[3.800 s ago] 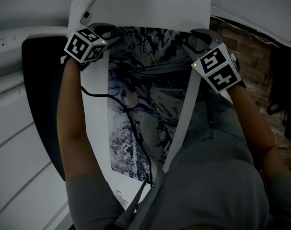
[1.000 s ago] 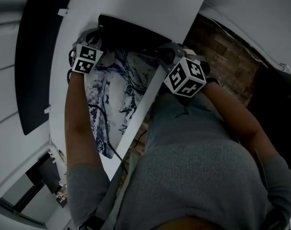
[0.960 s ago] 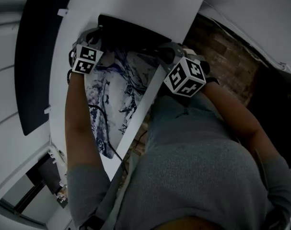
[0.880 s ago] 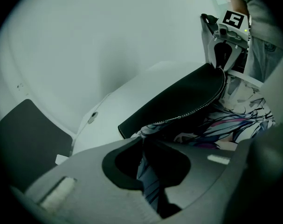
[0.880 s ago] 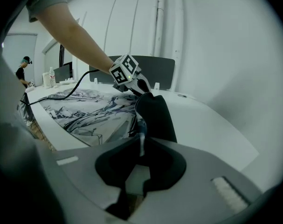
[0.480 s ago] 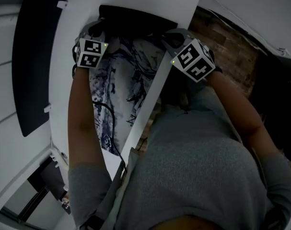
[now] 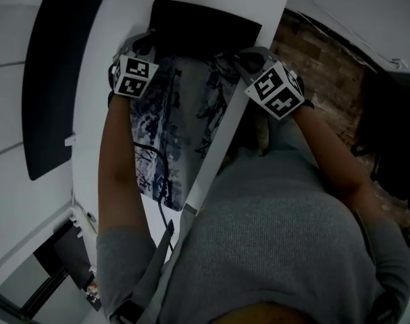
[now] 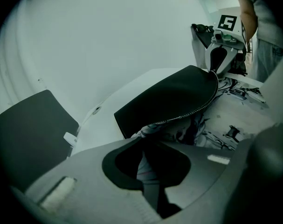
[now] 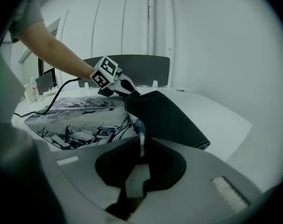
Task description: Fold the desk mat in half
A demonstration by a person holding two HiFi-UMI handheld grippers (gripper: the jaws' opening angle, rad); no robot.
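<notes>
1. The desk mat (image 7: 169, 123) lies on the white worktop (image 7: 86, 113), its near part flat with the printed side up.
2. The mat's far end is turned over, so its black underside (image 7: 205, 27) shows as a curved flap raised off the worktop.
3. The left claw (image 7: 148, 44) is closed on the mat's left corner; in the left gripper view a bunch of printed fabric sits pinched between its jaws (image 8: 148, 141).
4. The right claw (image 7: 229, 62) is closed on the mat's right corner, and the right gripper view shows a thin edge of the mat clamped between its jaws (image 9: 140, 143).
5. A black cable (image 7: 154, 162) runs across the printed face at the near end.
6. A dark panel (image 7: 53, 79) stands left of the worktop.
</notes>
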